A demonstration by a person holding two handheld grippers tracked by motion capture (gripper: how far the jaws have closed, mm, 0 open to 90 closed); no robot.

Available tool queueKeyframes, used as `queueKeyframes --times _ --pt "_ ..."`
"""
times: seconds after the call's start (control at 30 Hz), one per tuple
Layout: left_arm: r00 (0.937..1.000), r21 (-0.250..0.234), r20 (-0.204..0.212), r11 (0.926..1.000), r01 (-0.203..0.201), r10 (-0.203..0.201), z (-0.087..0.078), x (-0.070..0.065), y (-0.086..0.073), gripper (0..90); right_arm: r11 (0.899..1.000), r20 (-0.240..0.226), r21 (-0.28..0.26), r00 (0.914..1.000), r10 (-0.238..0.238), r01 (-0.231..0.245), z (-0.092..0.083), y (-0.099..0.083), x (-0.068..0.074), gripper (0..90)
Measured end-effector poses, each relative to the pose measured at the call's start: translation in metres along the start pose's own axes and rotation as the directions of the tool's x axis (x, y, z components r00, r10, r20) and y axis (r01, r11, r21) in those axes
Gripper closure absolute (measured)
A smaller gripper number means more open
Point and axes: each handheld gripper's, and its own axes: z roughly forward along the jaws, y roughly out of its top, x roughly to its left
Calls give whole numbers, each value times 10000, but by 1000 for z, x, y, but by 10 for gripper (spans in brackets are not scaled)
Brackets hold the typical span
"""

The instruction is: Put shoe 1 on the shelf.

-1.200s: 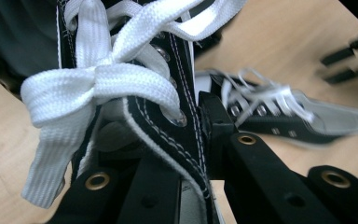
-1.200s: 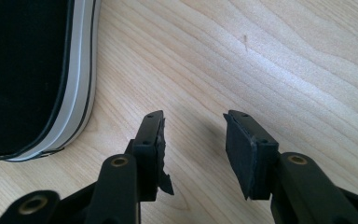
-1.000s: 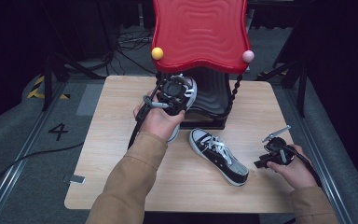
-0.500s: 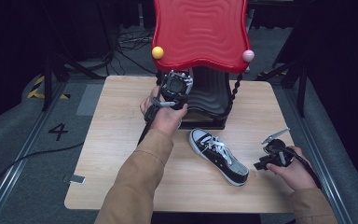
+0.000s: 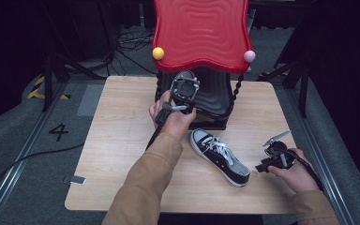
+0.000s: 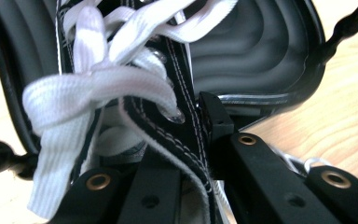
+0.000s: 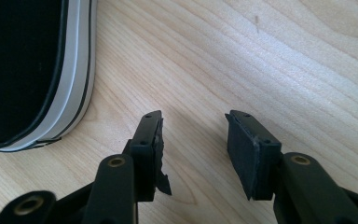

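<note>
Table: pale wood-grain, matt. Shoe: black canvas, white woven laces, smooth rubber sole. Rack: glossy red rippled plastic top.

Studio-like lab (floor cables, dark stands)

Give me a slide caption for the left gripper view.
Left gripper shut on the black sneaker, jaws pinching its laced upper, white laces looping in front of the black shelf.
</note>
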Motion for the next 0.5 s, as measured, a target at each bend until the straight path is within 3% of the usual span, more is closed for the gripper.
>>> queueKeyframes --times 0.13,0.27,0.33,0.43,0.5 --pt "9996 5 -246 9999 -168 168 8 -7 2 860 10000 1 74 10000 0 0 1 -2 0 563" --pt "9997 -23 -207 9999 -165 164 15 -8 5 861 10000 -12 46 10000 60 -60 1 -4 -1 560" --pt "9983 -161 -441 9991 -386 379 18 -8 6 861 9999 5 45 10000 94 -94 1 -7 -1 560" --pt "9893 -617 -997 9917 -1126 1062 26 1 6 863 9999 67 12 9999 139 -139 0 -10 -1 560" --pt "9918 -599 -994 9944 -866 804 29 8 9 865 9998 67 -3 9998 195 -195 -1 -12 -2 560"
